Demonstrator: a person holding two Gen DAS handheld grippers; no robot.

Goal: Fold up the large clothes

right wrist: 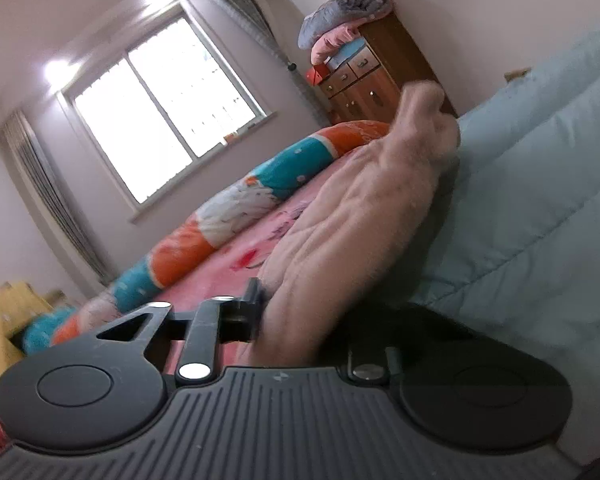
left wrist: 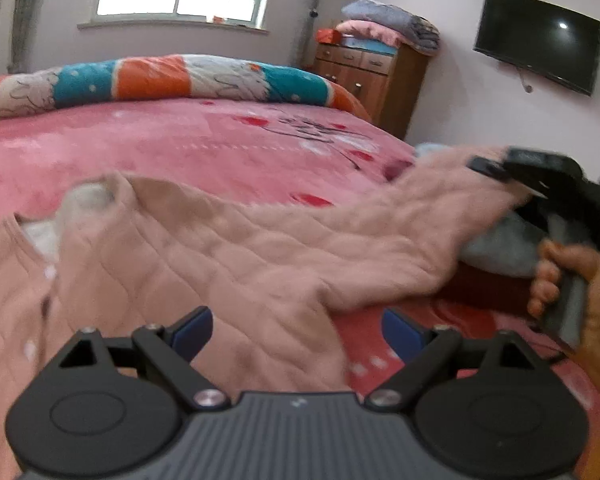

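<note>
The pink garment (left wrist: 228, 248) in front of the left gripper (left wrist: 296, 330) is soft matte quilted cloth with stitched diamonds. Gripper bodies look like matte black ribbed plastic, shiny metal screws, blue smooth pads (left wrist: 194, 330). Under it all, a fuzzy pink fleece bedspread (left wrist: 180, 148). Beside the right gripper (right wrist: 292, 316) there's puffy pale blue quilted fabric (right wrist: 540, 216). Further off, a glossy wood dresser (left wrist: 374, 76) and a glossy black TV (left wrist: 538, 42).

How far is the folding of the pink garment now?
Early stage. Done: the pink quilted garment lies spread on the bed. In hand: the right gripper has its jaws closed on one sleeve. The left gripper is open above the body. Left: no neat fold shows yet.
</note>
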